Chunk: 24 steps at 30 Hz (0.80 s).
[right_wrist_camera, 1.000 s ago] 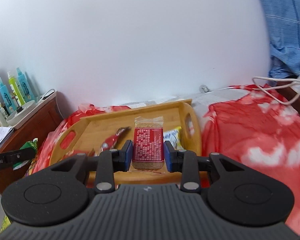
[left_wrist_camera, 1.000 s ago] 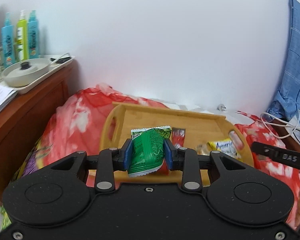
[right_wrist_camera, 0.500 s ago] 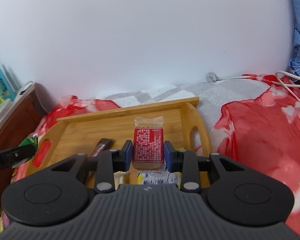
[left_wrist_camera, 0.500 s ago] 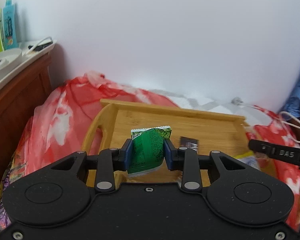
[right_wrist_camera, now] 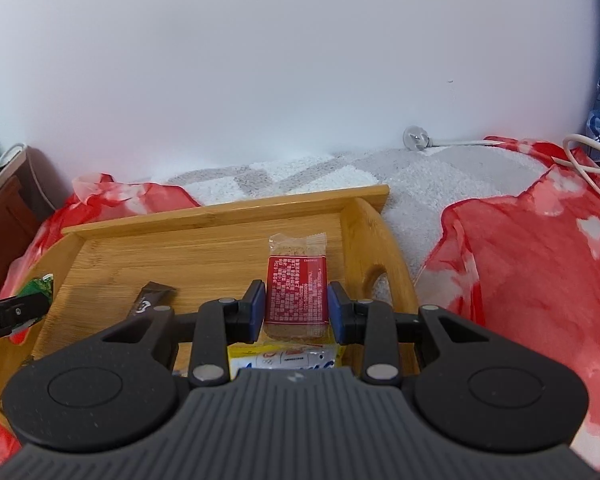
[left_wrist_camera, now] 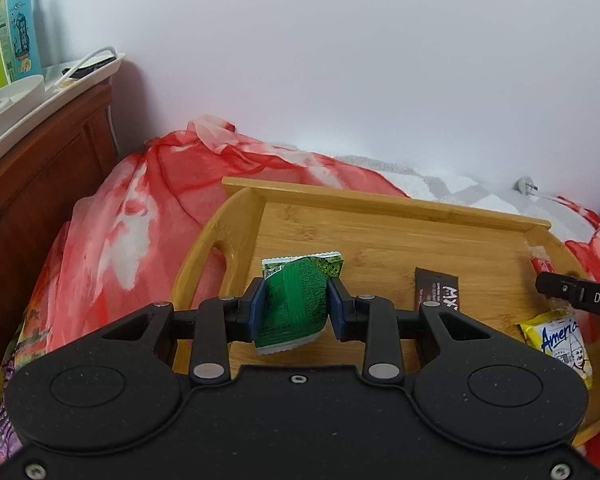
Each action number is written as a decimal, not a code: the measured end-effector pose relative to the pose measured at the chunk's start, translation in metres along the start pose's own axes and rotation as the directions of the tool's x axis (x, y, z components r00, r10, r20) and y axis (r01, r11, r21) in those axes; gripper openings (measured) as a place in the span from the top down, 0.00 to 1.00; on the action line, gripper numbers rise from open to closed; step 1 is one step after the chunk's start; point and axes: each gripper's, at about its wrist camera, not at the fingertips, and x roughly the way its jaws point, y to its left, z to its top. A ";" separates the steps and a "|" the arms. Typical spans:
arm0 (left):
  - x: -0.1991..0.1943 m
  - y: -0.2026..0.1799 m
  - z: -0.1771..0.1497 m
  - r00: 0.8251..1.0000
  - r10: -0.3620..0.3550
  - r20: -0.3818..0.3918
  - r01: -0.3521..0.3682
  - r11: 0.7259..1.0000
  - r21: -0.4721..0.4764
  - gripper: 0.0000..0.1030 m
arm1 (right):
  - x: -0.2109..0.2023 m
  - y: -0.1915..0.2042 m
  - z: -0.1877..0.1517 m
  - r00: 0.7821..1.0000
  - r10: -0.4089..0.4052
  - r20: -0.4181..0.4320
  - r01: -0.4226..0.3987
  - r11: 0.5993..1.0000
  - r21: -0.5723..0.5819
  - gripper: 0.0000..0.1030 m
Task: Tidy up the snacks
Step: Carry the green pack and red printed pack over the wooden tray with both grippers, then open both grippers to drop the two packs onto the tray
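We hold a green snack packet (left_wrist_camera: 294, 304) pinched between the blue pads of our left gripper (left_wrist_camera: 296, 307), above the left end of the bamboo tray (left_wrist_camera: 380, 204). Our right gripper (right_wrist_camera: 296, 307) clamps a red-labelled snack bar (right_wrist_camera: 297, 294) above the tray's right end, over a yellow packet (right_wrist_camera: 284, 358). A dark sachet (left_wrist_camera: 436, 294) lies on the tray floor between them.

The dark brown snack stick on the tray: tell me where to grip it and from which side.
Grip the dark brown snack stick across its narrow width, near the middle, coming down from above. It lies flat on the wooden tray, long and slim, so a claw spans only its short sides. Both claws are busy: the left claw holds the green packet, the right claw the red packet.
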 end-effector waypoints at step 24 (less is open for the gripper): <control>0.017 -0.004 -0.017 0.999 0.044 -0.009 -0.043 0.997 0.057 0.69 | 0.011 0.007 -0.010 0.999 -0.014 0.030 0.016 0.998 -0.055 0.63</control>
